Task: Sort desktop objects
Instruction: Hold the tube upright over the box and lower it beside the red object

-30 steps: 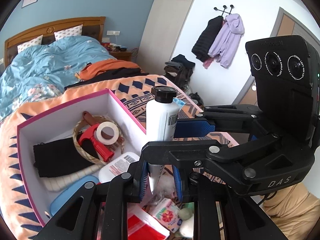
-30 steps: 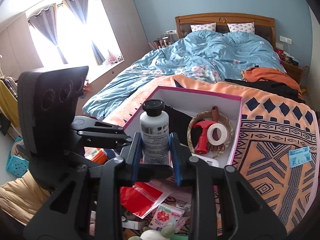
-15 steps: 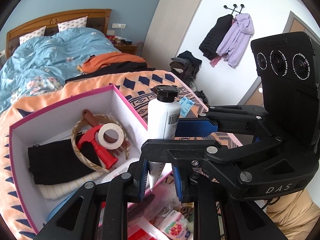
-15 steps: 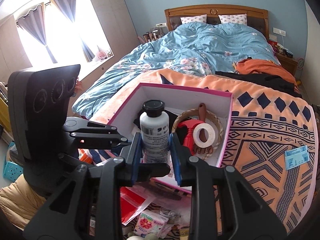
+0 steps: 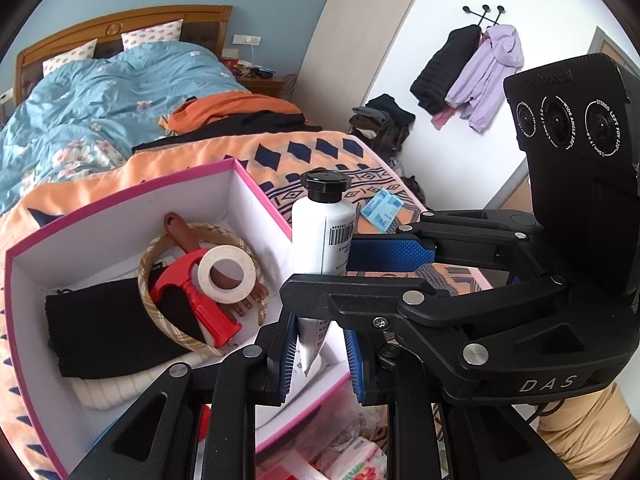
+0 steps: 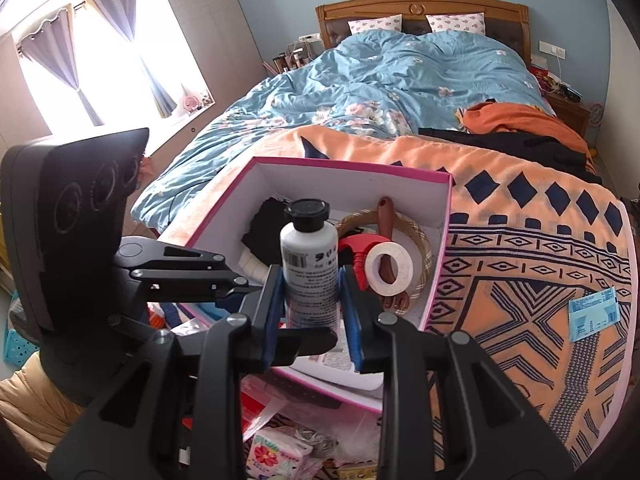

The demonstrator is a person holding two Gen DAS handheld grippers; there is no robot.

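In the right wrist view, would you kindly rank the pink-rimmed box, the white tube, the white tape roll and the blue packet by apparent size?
1. pink-rimmed box
2. white tube, though it is nearest the camera
3-4. white tape roll and blue packet look alike; unranked.

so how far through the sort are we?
Done: tape dispenser, hoop and black cloth lie in the pink box. In hand: white tube, clamped by both hand-held grippers, right and left. Left: blue packet, tissue pack.

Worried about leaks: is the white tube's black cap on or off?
On. The black cap sits on top of the upright white tube, held by both grippers above the pink-edged box.
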